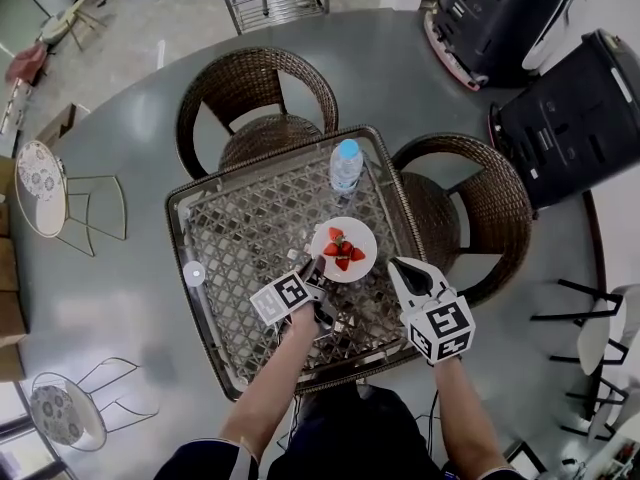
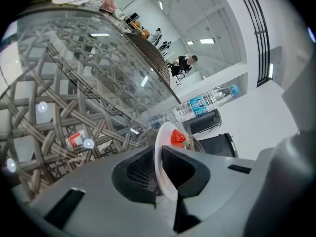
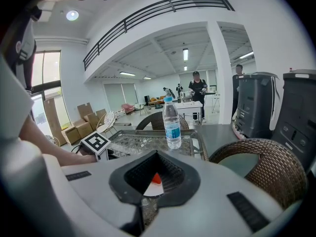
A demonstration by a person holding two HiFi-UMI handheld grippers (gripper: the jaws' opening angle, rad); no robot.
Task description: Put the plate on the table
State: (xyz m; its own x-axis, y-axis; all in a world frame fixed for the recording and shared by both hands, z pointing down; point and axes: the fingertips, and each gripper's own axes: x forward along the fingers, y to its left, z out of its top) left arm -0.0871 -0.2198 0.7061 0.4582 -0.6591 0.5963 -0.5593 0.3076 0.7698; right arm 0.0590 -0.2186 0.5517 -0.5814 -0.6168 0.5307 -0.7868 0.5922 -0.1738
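A small white plate (image 1: 362,234) with a few strawberries (image 1: 341,249) is over the glass-topped wicker table (image 1: 240,230), near its right side. My left gripper (image 1: 315,270) is shut on the plate's near-left rim. In the left gripper view the rim (image 2: 160,152) stands edge-on between the pads, with one strawberry (image 2: 177,138) beyond. Whether the plate rests on the glass I cannot tell. My right gripper (image 1: 410,268) hangs open just right of the plate, off the table's right edge, holding nothing. Through its jaws (image 3: 155,174) the plate (image 3: 150,187) shows.
A clear water bottle (image 1: 345,168) with a blue cap stands upright behind the plate, also seen as the bottle (image 3: 172,125). A small white disc (image 1: 194,274) lies at the table's left. Wicker chairs (image 1: 255,93) (image 1: 480,208) flank the far and right sides. Black cases (image 1: 570,118) stand further right.
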